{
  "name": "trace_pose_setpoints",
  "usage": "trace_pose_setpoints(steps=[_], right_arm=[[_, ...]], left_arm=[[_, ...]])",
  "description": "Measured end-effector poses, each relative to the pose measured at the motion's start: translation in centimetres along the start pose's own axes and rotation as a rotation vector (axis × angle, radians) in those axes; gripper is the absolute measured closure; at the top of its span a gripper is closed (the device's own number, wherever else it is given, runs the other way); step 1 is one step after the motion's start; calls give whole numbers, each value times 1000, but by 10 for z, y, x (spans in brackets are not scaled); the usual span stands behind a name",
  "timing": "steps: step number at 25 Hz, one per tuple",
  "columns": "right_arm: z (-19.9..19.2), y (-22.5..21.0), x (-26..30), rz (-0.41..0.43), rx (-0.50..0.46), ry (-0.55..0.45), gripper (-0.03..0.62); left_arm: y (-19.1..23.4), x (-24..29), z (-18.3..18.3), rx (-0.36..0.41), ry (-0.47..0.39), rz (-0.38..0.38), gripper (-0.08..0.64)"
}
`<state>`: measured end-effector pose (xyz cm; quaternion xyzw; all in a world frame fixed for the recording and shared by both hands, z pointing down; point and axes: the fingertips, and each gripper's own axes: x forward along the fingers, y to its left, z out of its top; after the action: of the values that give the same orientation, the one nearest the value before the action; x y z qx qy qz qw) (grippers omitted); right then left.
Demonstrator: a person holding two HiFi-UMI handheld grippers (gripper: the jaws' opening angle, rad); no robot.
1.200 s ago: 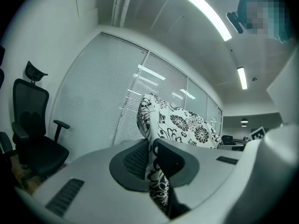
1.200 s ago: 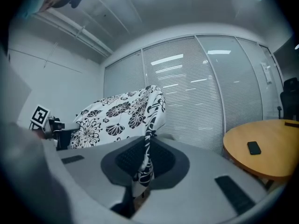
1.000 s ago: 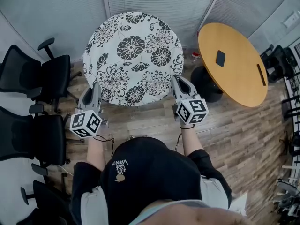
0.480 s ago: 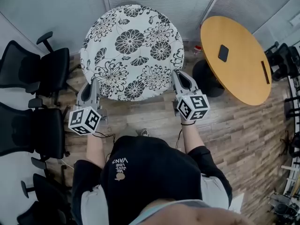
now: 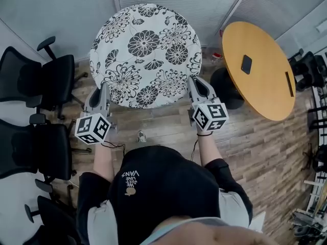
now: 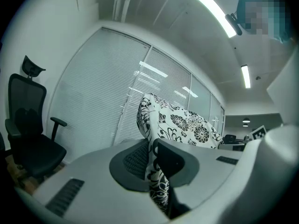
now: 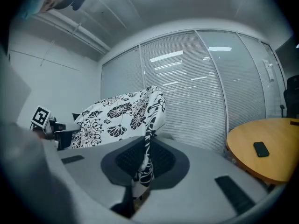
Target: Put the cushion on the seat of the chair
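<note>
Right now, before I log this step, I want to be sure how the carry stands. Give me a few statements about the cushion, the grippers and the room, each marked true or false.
1. The left hand-held gripper and the right hand-held gripper each pinch the cushion at its edge. True.
2. The cushion lies on a chair seat. False: it is held up between the grippers, and the office chairs stand off to the left.
3. A phone lies on the round wooden table. True.
4. The cushion is plain grey. False: it is white with black flowers.
</note>
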<state>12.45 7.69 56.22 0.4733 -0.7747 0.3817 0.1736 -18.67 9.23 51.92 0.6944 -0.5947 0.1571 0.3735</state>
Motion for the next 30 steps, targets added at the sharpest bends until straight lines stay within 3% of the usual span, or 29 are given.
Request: trace_pose_setpoints(steps=[30], right_arm=[[3, 7, -4, -18, 23, -13, 560]], left_arm=[[-4, -3, 8, 11, 11, -36, 522]])
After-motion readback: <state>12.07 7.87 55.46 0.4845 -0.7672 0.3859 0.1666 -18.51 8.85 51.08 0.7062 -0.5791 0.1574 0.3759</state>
